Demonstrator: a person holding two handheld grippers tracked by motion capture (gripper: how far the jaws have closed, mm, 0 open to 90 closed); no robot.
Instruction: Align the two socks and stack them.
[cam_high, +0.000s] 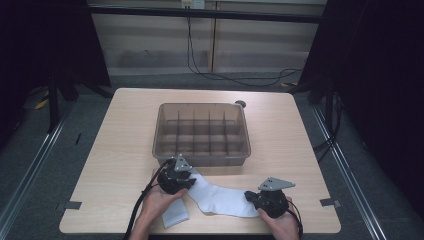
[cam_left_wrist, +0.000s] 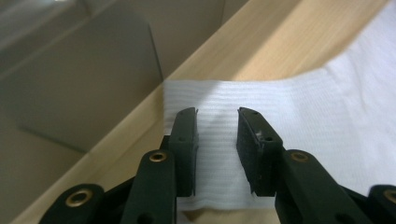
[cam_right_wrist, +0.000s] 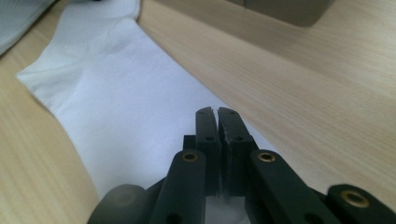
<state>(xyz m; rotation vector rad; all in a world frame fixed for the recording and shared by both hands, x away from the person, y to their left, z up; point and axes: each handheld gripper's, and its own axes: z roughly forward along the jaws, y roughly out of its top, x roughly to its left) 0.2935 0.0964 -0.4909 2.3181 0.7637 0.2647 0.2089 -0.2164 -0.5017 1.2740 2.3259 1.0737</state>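
Two grippers worked one white ribbed cotton sock, which lay flat on the pale wooden tabletop just in front of the translucent grey plastic divider box. The left gripper sat at the cuff end, its jaws narrowed either side of a raised ridge of fabric without clearly pinching it. The right gripper sat at the toe end, jaws closed together over the sock; whether fabric was caught between them I could not tell.

To do the step well, I judged the left jaws should close fully on the cuff before either hand lifted, keeping the sock taut between the hands.

The left gripper view showed the cuff's ribbing bunching between the jaws. The high view added a folded pale grey cloth beside the left hand.
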